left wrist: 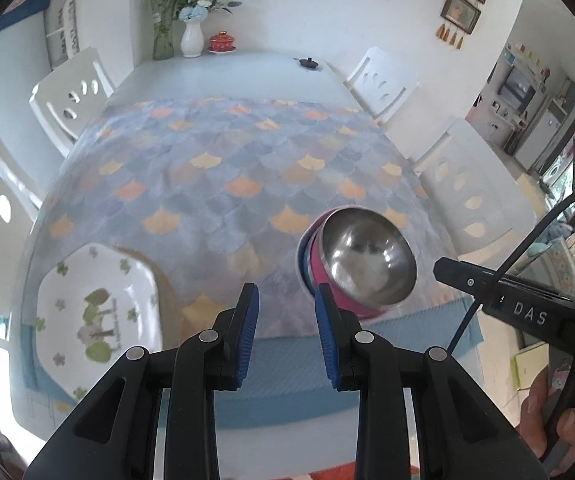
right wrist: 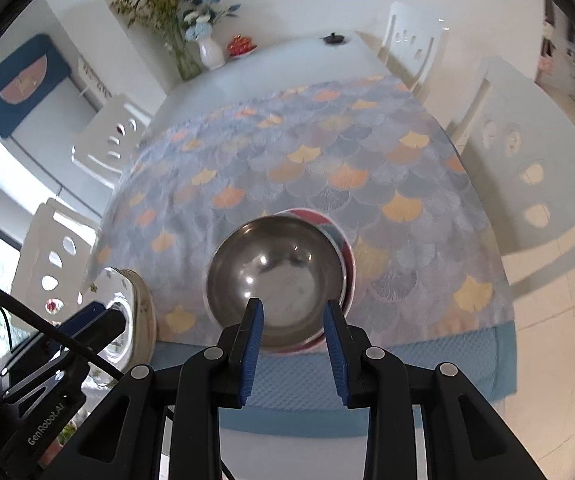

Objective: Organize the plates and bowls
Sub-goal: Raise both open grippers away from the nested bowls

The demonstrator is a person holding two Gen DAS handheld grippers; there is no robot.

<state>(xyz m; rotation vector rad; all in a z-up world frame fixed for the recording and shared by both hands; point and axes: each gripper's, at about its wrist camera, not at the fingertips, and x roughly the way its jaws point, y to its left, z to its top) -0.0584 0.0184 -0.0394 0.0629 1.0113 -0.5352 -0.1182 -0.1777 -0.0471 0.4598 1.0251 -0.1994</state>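
1. Left gripper [left wrist: 287,312] and right gripper [right wrist: 293,326]: jaws spread, nothing between them.
2. Steel bowl [right wrist: 275,276], nested atop pink bowl [left wrist: 319,276] on the table [left wrist: 227,184]: probably light, stiff, slippery; pinch its rim.
3. Ceramic plate [left wrist: 95,304], left: likely fragile; grip its edge.

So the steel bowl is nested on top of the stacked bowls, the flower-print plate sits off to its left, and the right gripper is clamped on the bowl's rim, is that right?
Not quite. The right gripper is not clamped on anything: in the right wrist view its jaws stand apart with nothing between the pads. The rest holds: the steel bowl is nested on the stacked bowls, with the flower-print plate to its left.
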